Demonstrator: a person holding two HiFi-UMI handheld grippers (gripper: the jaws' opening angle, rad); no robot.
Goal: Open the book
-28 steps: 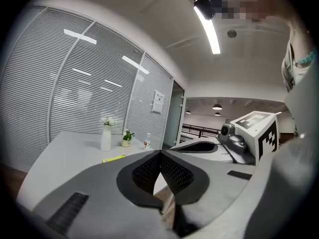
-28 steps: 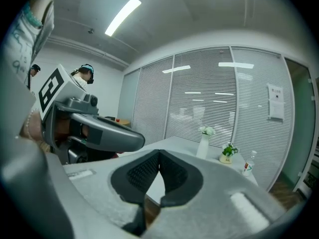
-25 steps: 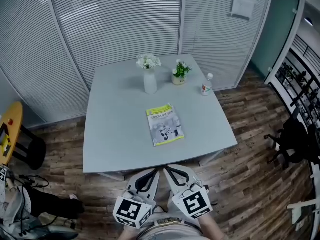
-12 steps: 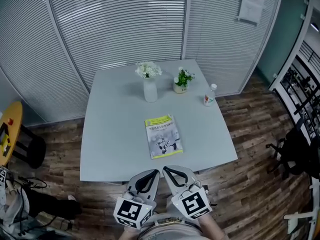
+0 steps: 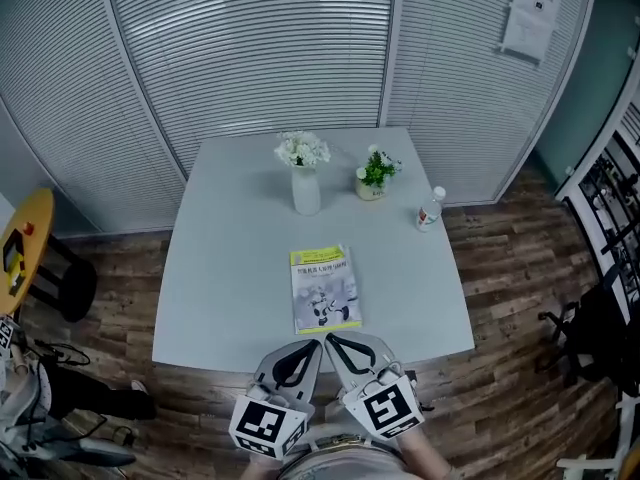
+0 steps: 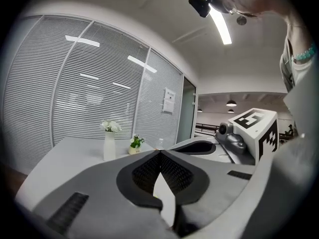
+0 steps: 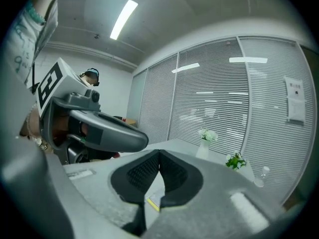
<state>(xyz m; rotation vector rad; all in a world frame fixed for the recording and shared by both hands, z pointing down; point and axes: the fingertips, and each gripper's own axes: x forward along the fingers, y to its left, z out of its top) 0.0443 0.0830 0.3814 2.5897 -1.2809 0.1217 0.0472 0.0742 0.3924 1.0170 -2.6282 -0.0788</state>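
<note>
A closed book (image 5: 324,290) with a yellow-green and grey cover lies flat on the grey table (image 5: 230,268), near its front edge. My left gripper (image 5: 316,344) and right gripper (image 5: 329,339) are side by side just before that edge, both pointing at the book and a little short of it. Each is shut with nothing between its jaws. In the left gripper view the left gripper's (image 6: 159,153) pads meet. In the right gripper view the right gripper's (image 7: 159,153) pads meet too, and a corner of the book (image 7: 153,201) shows below them.
At the table's far side stand a white vase of flowers (image 5: 305,180), a small potted plant (image 5: 375,175) and a water bottle (image 5: 430,209). Slatted glass walls close the back. A yellow stool (image 5: 22,253) is at the left, a black chair (image 5: 598,333) at the right.
Both grippers have moved forward together toward the table. The book now lies closer to their tips and squarer to them. Both stayed shut.
</note>
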